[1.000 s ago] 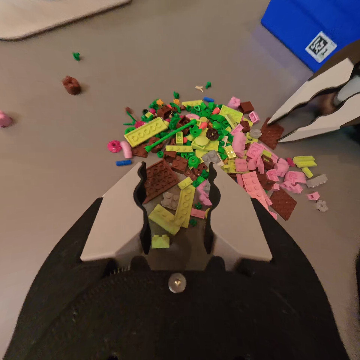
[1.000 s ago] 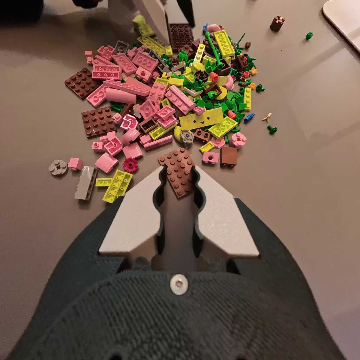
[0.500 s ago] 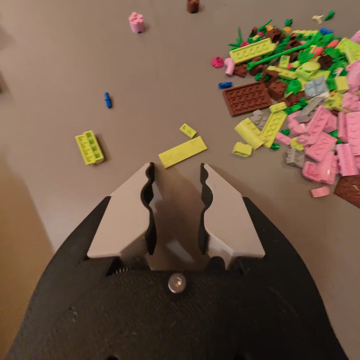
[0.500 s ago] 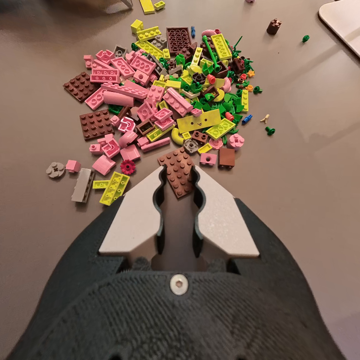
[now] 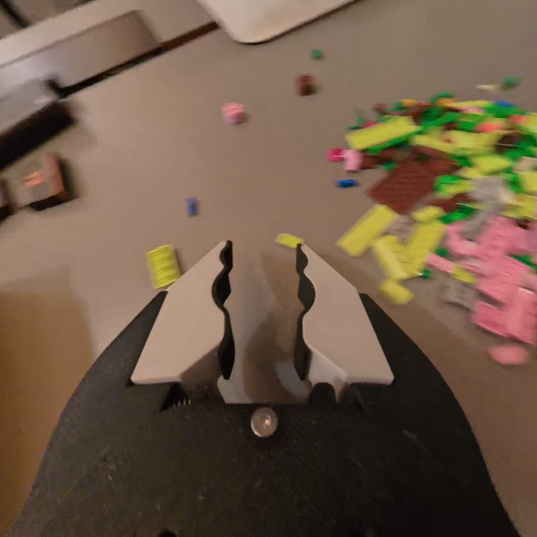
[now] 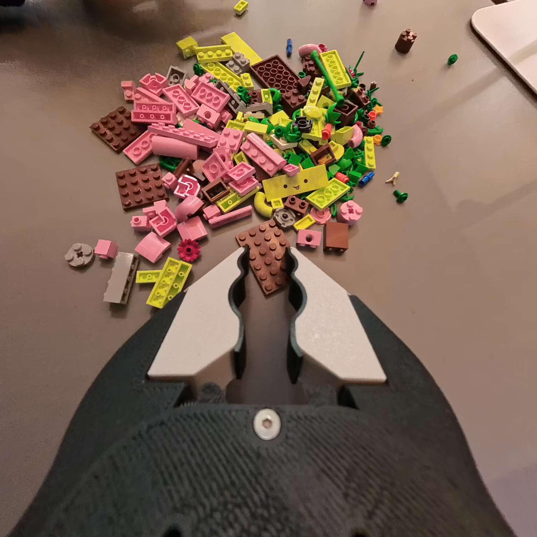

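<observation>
Your right gripper (image 6: 266, 255) clamps a brown plate (image 6: 266, 255) beside the brick pile (image 6: 247, 139); your left gripper (image 5: 263, 245) gapes empty over the table (image 5: 261, 162).

The left gripper (image 5: 263, 244), jaws parted and empty, has swung left off the brick pile (image 5: 453, 209) to bare table beside a small lime brick (image 5: 288, 240); a long lime plate (image 6: 240, 46) now lies at the pile's far edge.

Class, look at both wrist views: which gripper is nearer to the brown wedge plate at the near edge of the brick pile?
Right. The right gripper has the brown wedge plate between its fingertips. The left gripper is open over bare table, left of the pile.
</observation>
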Demonstrator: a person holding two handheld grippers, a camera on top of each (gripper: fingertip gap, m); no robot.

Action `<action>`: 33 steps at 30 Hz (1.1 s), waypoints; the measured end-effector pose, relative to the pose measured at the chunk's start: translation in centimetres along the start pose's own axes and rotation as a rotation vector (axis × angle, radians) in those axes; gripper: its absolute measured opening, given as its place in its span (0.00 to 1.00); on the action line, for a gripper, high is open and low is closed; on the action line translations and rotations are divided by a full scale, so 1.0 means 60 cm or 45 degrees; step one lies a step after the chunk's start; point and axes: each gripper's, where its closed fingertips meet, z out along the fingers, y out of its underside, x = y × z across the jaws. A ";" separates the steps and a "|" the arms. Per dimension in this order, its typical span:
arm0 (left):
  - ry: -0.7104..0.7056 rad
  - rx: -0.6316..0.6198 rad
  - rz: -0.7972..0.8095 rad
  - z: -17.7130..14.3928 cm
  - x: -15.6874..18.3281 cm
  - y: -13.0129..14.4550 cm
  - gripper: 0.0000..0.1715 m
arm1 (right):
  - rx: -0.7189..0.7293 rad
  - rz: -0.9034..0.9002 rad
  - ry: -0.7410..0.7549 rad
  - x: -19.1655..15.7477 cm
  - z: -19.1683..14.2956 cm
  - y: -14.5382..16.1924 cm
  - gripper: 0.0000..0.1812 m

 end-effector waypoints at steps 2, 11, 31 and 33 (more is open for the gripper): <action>-0.219 -0.051 -0.107 0.001 -0.076 0.022 0.36 | -0.001 -0.002 0.000 0.000 0.000 0.000 0.11; -0.046 -0.104 -0.463 0.017 -0.121 0.041 0.10 | -0.010 -0.028 0.015 -0.002 0.000 0.000 0.11; 0.430 0.125 -0.201 0.023 0.115 -0.081 0.37 | -0.014 -0.050 0.024 -0.003 -0.001 0.000 0.10; 0.417 0.189 -0.266 0.016 0.096 -0.090 0.36 | -0.021 -0.057 0.033 -0.003 -0.002 0.000 0.11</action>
